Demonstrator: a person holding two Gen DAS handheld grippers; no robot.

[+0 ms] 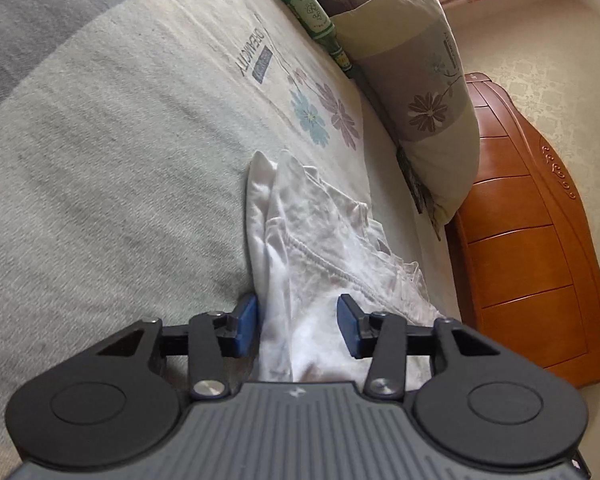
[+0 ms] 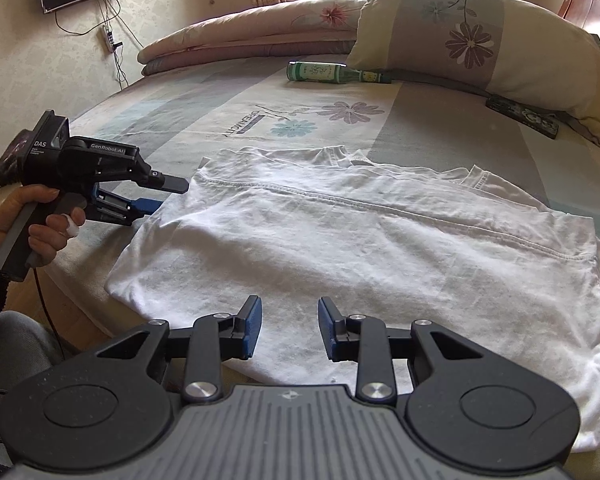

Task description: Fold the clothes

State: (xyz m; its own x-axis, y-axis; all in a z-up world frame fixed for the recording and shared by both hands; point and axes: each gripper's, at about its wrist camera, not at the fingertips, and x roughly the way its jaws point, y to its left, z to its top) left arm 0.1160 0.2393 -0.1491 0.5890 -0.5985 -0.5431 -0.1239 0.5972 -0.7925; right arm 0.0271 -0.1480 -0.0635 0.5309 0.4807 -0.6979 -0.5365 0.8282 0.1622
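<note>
The white T-shirt is spread flat on the bed, partly folded, its near hem below the right tool; a green bottle and a pillow lie at the far side. For a clean fold, the left edge is best pinched through both layers, lifted low and carried across evenly, the far seam being kept straight. The left tool is spread about halfway at the shirt's left edge, cloth lying between its pads but not seen to be pressed; the right tool is parted rather less, hovering over the near hem and gripping nothing.
</note>
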